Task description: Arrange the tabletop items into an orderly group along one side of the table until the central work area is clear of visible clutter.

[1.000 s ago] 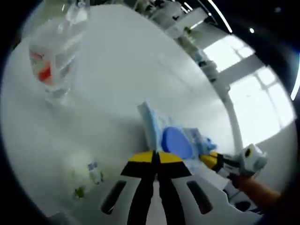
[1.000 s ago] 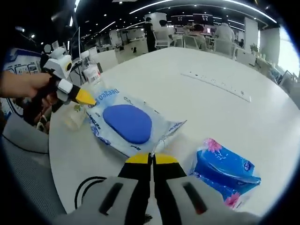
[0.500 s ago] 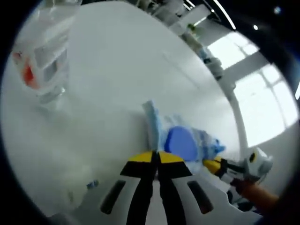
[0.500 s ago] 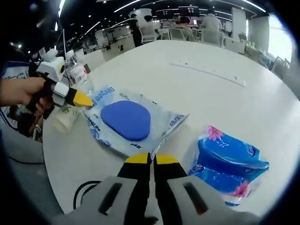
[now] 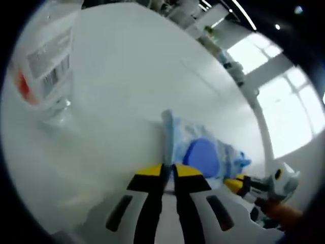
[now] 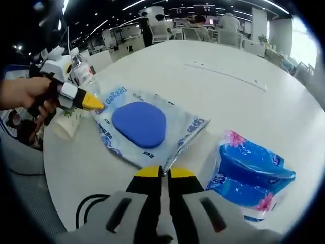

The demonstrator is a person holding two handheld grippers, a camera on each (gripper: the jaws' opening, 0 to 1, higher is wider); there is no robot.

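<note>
A flat wet-wipes pack (image 6: pixel 144 127) with a blue oval lid lies on the white round table (image 6: pixel 238 96). My right gripper (image 6: pixel 165 172) is shut on its near corner. At the pack's far left corner, my left gripper (image 6: pixel 94 103), held by a hand, pinches the edge. In the left gripper view the wipes pack (image 5: pixel 203 152) stands edge-on, and its rim runs down into my left gripper (image 5: pixel 168 170), whose jaws are closed on it. The right gripper (image 5: pixel 238 184) shows beyond the pack. A blue tissue pack (image 6: pixel 251 175) lies to the right of the wipes.
A clear water bottle (image 5: pixel 43 61) with a red and white label stands close at the upper left, and the same bottle (image 6: pixel 81 73) stands behind the left gripper. A small plastic cup (image 6: pixel 66 127) sits near the table edge. A black cable (image 6: pixel 86 208) loops below it. People sit at desks far behind.
The left gripper's camera has moved closer to the bottle and the pack's edge, and the small cup has left its view. The wipes pack has turned slightly between the two grippers.
</note>
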